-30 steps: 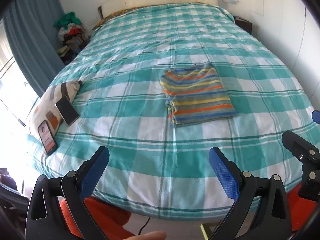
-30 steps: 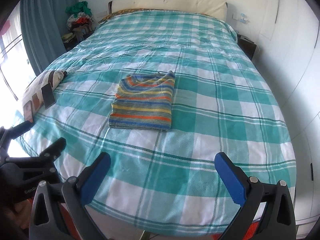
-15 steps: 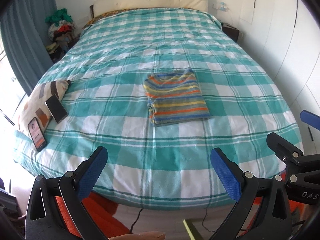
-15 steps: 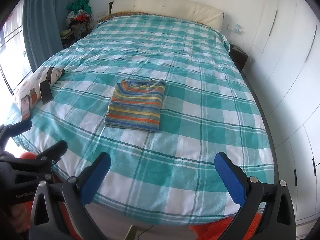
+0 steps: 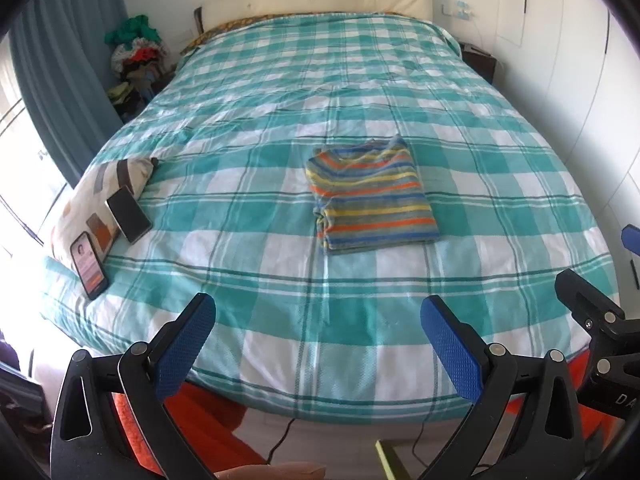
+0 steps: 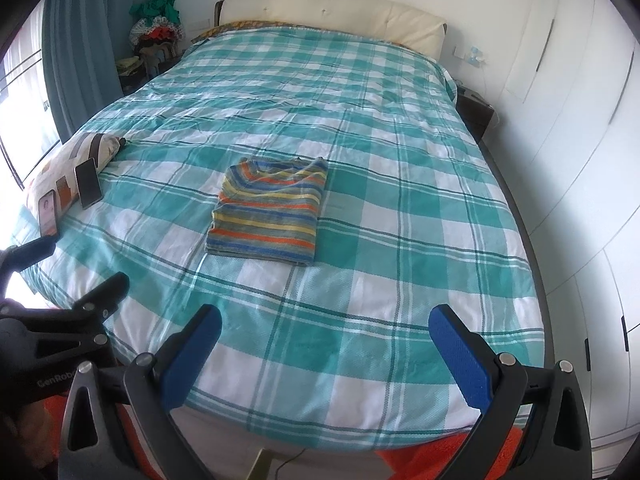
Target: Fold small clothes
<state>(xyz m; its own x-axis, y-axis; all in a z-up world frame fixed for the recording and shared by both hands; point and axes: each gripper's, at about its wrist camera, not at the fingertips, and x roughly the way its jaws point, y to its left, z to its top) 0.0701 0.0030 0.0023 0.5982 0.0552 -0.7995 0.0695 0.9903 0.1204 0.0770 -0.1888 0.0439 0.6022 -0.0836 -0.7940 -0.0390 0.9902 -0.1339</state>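
The striped shirt (image 5: 370, 196) was folded into a neat rectangle, lying mid-bed on the teal checked bedspread (image 5: 280, 120). Two phones (image 5: 129, 214) leaned on a pillow (image 5: 86, 192) at the left edge. Left gripper (image 5: 318, 344) and right gripper (image 6: 326, 354) both hung spread wide, empty, off the foot of the bed.

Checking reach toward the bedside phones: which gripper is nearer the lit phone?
Left. The left gripper sits just right of the lit phone at the bed's near edge; the right gripper is further right, beyond it.
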